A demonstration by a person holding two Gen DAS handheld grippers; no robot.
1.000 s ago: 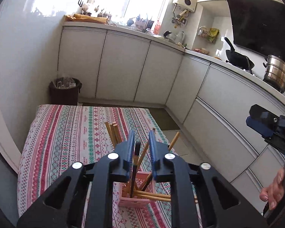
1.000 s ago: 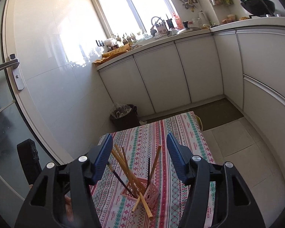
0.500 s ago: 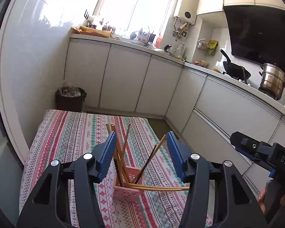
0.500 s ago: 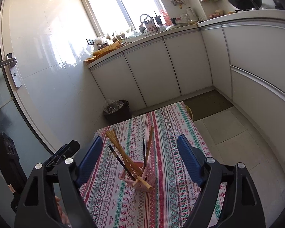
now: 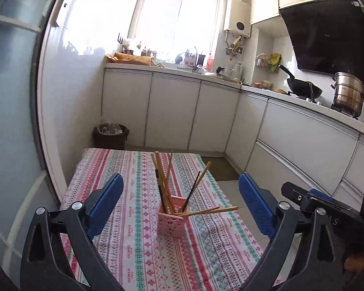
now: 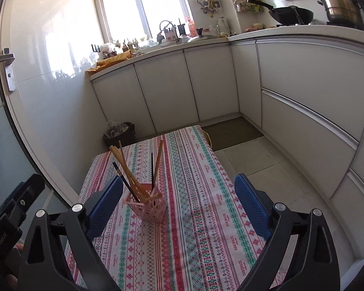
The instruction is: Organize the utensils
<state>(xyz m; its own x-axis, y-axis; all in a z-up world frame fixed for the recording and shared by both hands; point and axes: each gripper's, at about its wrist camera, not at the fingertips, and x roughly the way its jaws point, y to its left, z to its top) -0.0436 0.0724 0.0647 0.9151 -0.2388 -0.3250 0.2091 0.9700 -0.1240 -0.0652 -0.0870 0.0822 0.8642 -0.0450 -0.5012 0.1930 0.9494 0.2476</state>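
Note:
A pink perforated holder stands on the patterned tablecloth. Several wooden and dark chopsticks stick up out of it, and two wooden ones lean out low to the right. My left gripper is drawn back from the holder, its jaws opening wide with nothing between the blue pads. My right gripper also hangs back over the table, jaws opening, nothing held. The holder sits left of its middle.
White kitchen cabinets run along the back and right. A dark waste bin stands past the table's far end. A wok and a steel pot sit on the counter. The other gripper shows at the right edge.
Both grippers have pulled back from the holder and spread their jaws wide. The left one had been nearly shut just above the chopsticks; they now stay in the holder.

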